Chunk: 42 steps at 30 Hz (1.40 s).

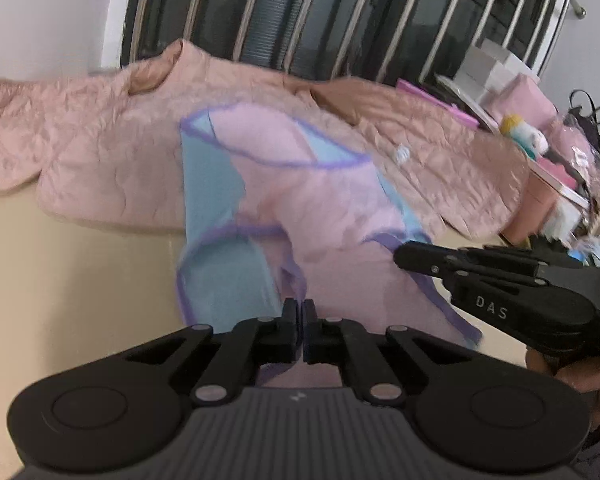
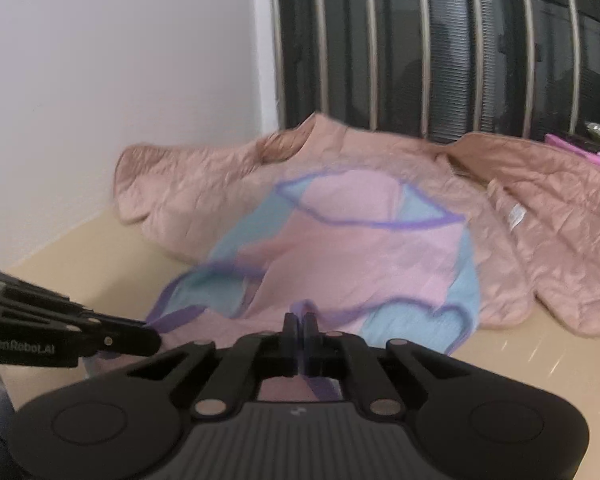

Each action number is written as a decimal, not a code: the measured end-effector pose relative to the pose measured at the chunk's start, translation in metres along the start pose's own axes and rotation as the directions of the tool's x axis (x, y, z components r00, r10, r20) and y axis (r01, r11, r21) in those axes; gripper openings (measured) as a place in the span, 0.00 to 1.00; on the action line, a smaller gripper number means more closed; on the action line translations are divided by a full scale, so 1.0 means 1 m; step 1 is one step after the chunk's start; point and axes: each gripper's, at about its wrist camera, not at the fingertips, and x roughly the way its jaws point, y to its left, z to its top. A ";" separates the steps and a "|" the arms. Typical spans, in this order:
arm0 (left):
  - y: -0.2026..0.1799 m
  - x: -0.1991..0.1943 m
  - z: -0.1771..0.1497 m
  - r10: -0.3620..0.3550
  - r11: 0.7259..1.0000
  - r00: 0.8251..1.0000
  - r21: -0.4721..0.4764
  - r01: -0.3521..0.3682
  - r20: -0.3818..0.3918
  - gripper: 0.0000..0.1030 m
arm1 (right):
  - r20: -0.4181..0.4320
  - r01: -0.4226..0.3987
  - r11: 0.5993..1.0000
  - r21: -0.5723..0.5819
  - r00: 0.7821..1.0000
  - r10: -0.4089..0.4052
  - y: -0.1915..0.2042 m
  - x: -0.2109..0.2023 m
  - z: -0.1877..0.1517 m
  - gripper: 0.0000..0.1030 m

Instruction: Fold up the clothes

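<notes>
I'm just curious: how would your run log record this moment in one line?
fold clothes | left gripper: shut on garment | right gripper: shut on garment | garment partly over quilted jacket

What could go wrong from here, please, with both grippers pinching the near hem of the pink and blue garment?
The left gripper and right gripper hold only thin hem, so the pink and blue garment may slip free. It also lies over the quilted jacket, which could be dragged along.
</notes>
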 end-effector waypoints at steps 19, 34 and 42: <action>0.013 -0.009 -0.034 0.104 0.995 0.994 -0.008 -0.104 -0.038 0.35 | -0.097 0.175 0.980 0.091 0.981 -0.166 -0.003 -0.060 -0.063 0.19; 0.006 -0.043 -0.003 0.132 0.991 0.987 -0.017 -0.131 0.093 0.47 | -0.109 0.303 0.948 0.096 0.950 -0.292 -0.038 -0.092 -0.055 0.06; 0.084 0.079 0.128 0.358 0.923 0.934 -0.158 -0.351 0.020 0.59 | -0.103 -0.073 0.997 -0.033 0.992 0.070 0.065 -0.046 -0.049 0.13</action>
